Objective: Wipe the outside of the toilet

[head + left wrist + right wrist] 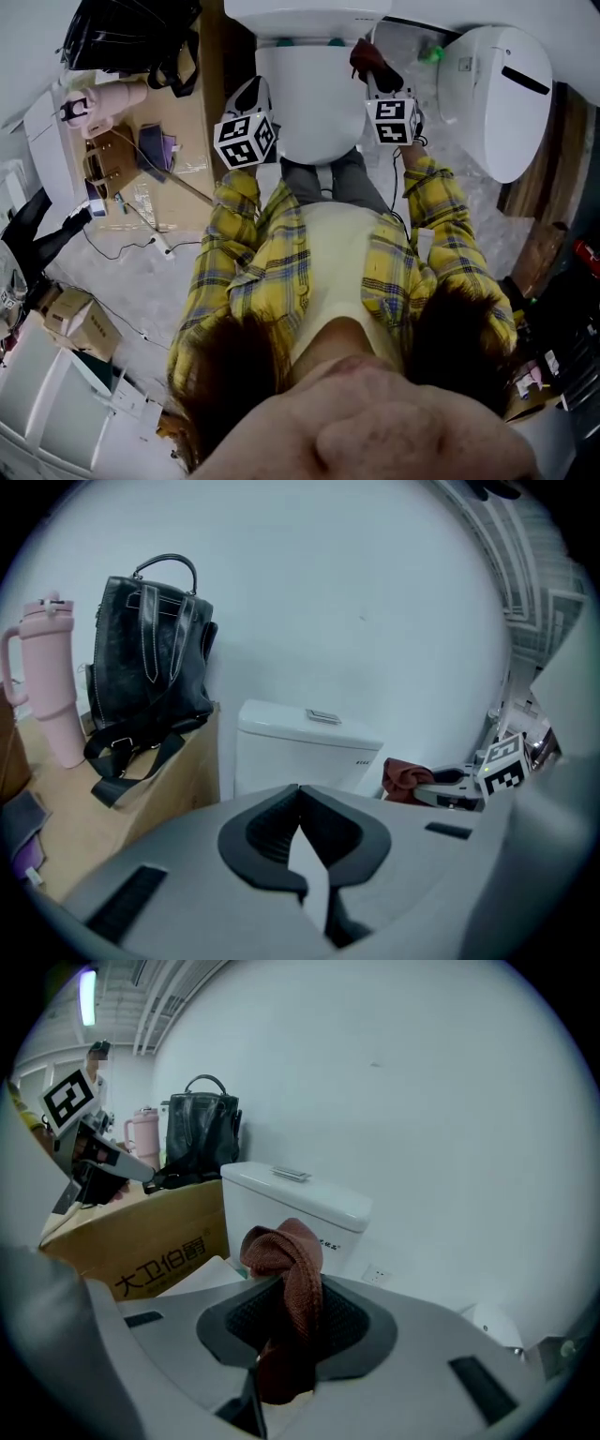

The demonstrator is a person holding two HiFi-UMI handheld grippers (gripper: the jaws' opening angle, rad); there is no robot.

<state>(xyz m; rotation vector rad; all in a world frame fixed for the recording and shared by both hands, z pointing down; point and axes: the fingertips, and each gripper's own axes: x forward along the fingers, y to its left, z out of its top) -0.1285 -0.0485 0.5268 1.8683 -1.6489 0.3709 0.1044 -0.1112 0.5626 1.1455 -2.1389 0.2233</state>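
Straight ahead of my left gripper [300,803] stands the toilet tank [305,747]. To that gripper's left is a cardboard box [112,803]. A bag [150,658] sits on the box, and a tumbler [52,682] stands further left, beside the bag. My right gripper [291,1312] is off to the left one's right, with a cloth [286,1269] between its jaws and the tank just beyond.

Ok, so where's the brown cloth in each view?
Head view: cloth at top, right of centre, beside the toilet tank.
Left gripper view: cloth right of centre, low.
Right gripper view: cloth bottom centre, clamped in the right gripper.
Shared landmark: the toilet tank.
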